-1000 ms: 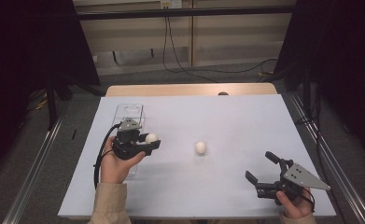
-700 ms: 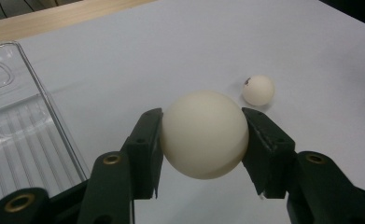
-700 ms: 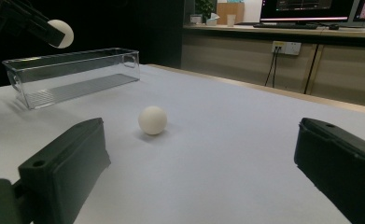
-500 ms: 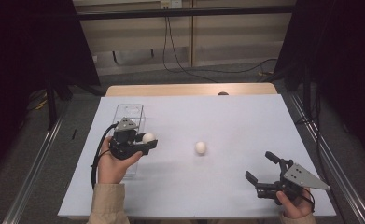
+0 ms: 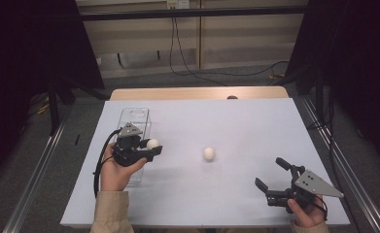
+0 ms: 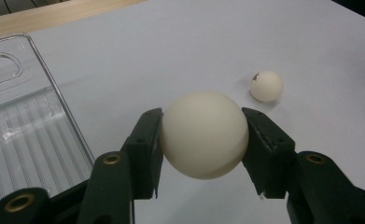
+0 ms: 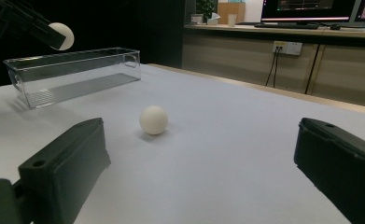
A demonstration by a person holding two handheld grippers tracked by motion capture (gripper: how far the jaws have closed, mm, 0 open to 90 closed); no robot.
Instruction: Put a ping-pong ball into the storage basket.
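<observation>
Counter (image 5: 236, 121) comes first, because it is the biggest thing: a wide pale sheet covers it, and this plain surface lets a round thing roll, so I understand why nothing round is left free near the edge.

On the left part of the counter stands the clear plastic bin (image 5: 135, 116), long and narrow, with its open top upward. I judge it is the place where the balls must go; it has walls, so a ball inside cannot run away.

My left tool (image 5: 152, 147) is clenched on the held ball (image 6: 204, 134). In the left gripper view the two jaws press the ball at its widest part, one from each side, which I think is the safest way for a smooth sphere, because lower or higher it would slip out. In the high view the ball hangs just beside the right wall of the bin, above the counter, not yet over the opening.

My right tool (image 5: 274, 177) rests near the front right corner, its jaws wide apart and with nothing between them, waiting.

The second ball (image 5: 208, 153) lies alone in the middle of the counter, well apart from both tools and the bin. It has a small dark mark on it in the left gripper view.
</observation>
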